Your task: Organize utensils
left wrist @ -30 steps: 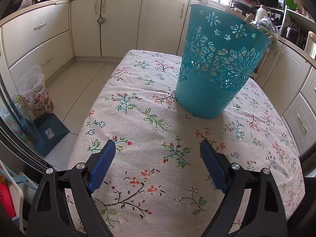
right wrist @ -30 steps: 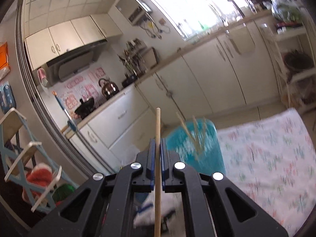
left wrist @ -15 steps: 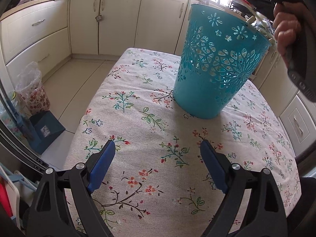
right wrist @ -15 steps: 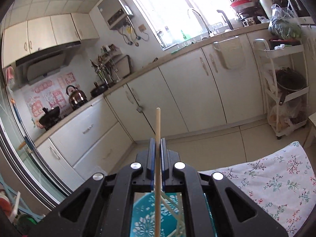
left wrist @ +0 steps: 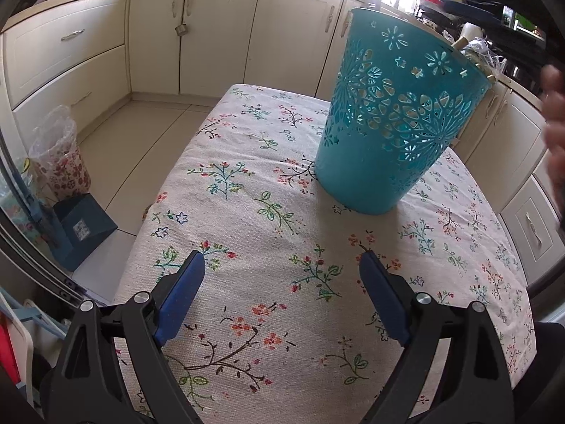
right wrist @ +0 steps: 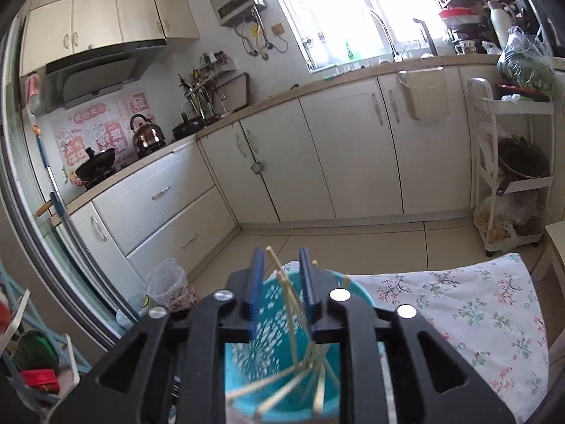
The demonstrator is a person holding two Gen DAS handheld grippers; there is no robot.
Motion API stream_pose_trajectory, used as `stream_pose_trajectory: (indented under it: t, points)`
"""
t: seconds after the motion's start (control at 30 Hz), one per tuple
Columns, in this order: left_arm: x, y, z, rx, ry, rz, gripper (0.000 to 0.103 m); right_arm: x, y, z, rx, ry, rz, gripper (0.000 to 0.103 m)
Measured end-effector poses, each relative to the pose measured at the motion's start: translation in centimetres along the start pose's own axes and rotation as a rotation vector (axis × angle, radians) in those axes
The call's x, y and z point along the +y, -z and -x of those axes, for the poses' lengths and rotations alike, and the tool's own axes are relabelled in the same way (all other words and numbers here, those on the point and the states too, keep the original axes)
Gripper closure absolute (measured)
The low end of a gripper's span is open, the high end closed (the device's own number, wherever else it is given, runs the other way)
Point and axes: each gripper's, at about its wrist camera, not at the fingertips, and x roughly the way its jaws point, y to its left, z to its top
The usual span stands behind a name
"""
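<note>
- Chopsticks (right wrist: 293, 318) show best in the right wrist view: several pale wooden sticks lean at different angles inside a teal plastic basket (right wrist: 268, 321), their lower ends spread across its floor.
- Right wrist view: the right gripper (right wrist: 280, 265) hangs directly over the basket's mouth. Its jaws have just been opening and now stand a little apart. One chopstick rises between the blue pads (right wrist: 257, 272), and neither pad presses on it.
- Right wrist view: the basket stands on a table covered by a flowered cloth (right wrist: 476, 311). Behind are cream cabinets (right wrist: 353, 155), a kettle (right wrist: 146, 136) on the counter and a white trolley (right wrist: 512, 162) at the right.
- Left wrist view: the left gripper (left wrist: 282, 275) hovers above the flowered cloth (left wrist: 247, 212), jaws wide apart with nothing between them.
- Left wrist view: the basket (left wrist: 395, 123), with its cut-out flower pattern, stands upright on the far part of the table, well apart from this gripper. A few stick ends (left wrist: 459, 44) poke above its rim on the right side.
- Left wrist view: a blurred hand (left wrist: 554, 120) shows at the right edge.
</note>
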Motion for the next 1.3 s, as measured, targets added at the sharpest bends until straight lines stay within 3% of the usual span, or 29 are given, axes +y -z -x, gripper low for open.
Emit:
stream_pose_trajectory:
  t: [0.03, 0.1, 0.17, 0.33, 0.47, 0.77, 1.03, 1.2, 1.3]
  points:
    - [0.1, 0.0, 0.1, -0.004, -0.005, 0.004, 0.015, 0.0, 0.5, 1.5, -0.01, 0.003, 0.005, 0.069]
    - [0.1, -0.1, 0.3, -0.012, -0.017, 0.006, 0.013, 0.0, 2.4, 4.5, -0.012, 0.043, 0.021, 0.042]
    - [0.0, -0.1, 0.9, -0.031, -0.041, -0.001, 0.01, -0.2, 5.2, 7.0, 0.022, 0.11, 0.038, 0.03]
    - [-0.2, 0.2, 3.2, -0.035, -0.091, 0.003, 0.008, -2.0, 12.5, 9.9, 0.209, 0.248, 0.011, 0.021]
    - [-1.4, 0.5, 6.4, -0.055, -0.124, -0.046, 0.007, -2.9, 15.4, 11.1, 0.297, 0.325, -0.051, 0.011]
    - [-4.4, 1.5, 14.5, -0.108, -0.217, -0.144, 0.007, -0.2, 16.0, 15.4, 0.32, 0.319, -0.056, 0.007]
    - [-5.8, 2.0, 22.3, -0.125, -0.181, -0.171, 0.007, 4.0, 14.3, 21.5, 0.325, 0.292, -0.063, 0.007]
    - [-6.3, 3.4, 26.3, -0.168, -0.194, -0.173, 0.007, 6.2, 15.8, 24.8, 0.302, 0.298, -0.083, 0.007]
    - [-6.6, 4.4, 28.6, -0.179, -0.162, -0.181, 0.007, 6.6, 16.2, 26.4, 0.273, 0.317, -0.088, 0.007]
